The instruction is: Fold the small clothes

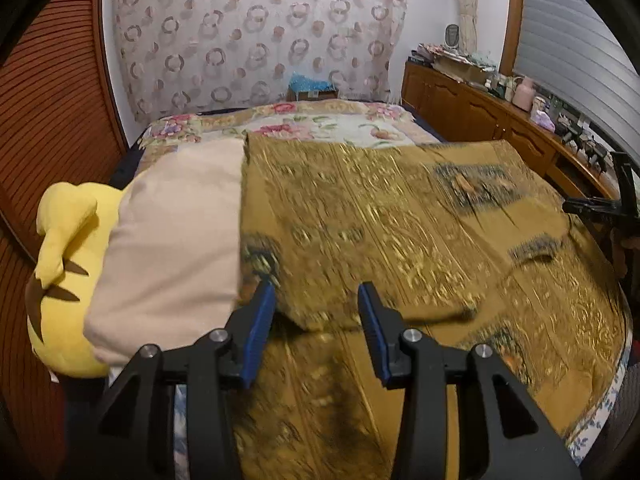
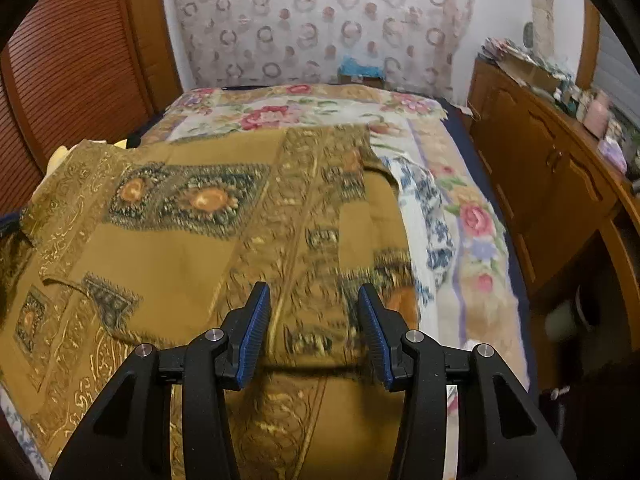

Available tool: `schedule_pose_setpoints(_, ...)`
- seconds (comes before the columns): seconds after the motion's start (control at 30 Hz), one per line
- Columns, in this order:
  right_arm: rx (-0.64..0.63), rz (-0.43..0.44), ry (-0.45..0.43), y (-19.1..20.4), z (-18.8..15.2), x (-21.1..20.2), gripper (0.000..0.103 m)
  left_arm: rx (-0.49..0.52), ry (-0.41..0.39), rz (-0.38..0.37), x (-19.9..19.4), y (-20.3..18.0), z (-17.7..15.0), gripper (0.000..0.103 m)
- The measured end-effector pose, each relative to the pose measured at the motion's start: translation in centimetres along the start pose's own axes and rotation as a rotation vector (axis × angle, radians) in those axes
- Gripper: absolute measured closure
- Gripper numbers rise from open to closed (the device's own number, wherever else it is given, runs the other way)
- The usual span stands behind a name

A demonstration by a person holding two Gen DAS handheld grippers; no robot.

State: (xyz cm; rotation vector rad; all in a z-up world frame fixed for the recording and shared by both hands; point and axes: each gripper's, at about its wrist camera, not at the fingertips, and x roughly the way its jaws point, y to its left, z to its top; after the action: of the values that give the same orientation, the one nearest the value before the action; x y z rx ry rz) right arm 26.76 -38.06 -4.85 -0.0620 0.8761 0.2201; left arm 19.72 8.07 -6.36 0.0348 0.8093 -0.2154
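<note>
A mustard-gold patterned garment [image 1: 380, 208] lies spread on the bed, with a folded flap on top; it also shows in the right wrist view [image 2: 192, 240]. My left gripper [image 1: 316, 300] is open and empty, just above the near edge of the folded flap. My right gripper [image 2: 314, 300] is open and empty, over the garment's near right part. The other gripper shows as a black frame at the right edge of the left wrist view [image 1: 612, 204].
A yellow plush toy [image 1: 64, 264] and a beige pillow [image 1: 172, 240] lie at the bed's left. A floral bedspread [image 2: 472, 216] covers the bed. A blue-white cloth [image 2: 424, 208] lies right of the garment. A wooden cabinet [image 2: 552, 184] with clutter stands on the right.
</note>
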Motion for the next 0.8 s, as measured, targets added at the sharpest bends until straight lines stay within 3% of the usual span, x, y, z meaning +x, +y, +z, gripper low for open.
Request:
schedule_pose_setpoints(0.4,-0.001,-0.034,0.008,-0.4,-1.4,1.0,0.056,0.029,0.043,0.033,1.1,-1.4,-1.3,0.054)
schedule_pose_setpoints(0.7,0.008,-0.037,0.009,-0.6,-1.6,1.0,0.056,-0.02,0.031,0.067,1.5,-0.4,-1.1,0.054)
schedule_pose_setpoints(0.8,0.0,-0.052,0.006,-0.4,-1.5,1.0,0.061,-0.063,0.026,0.056,1.6,0.7,-1.0,0.054)
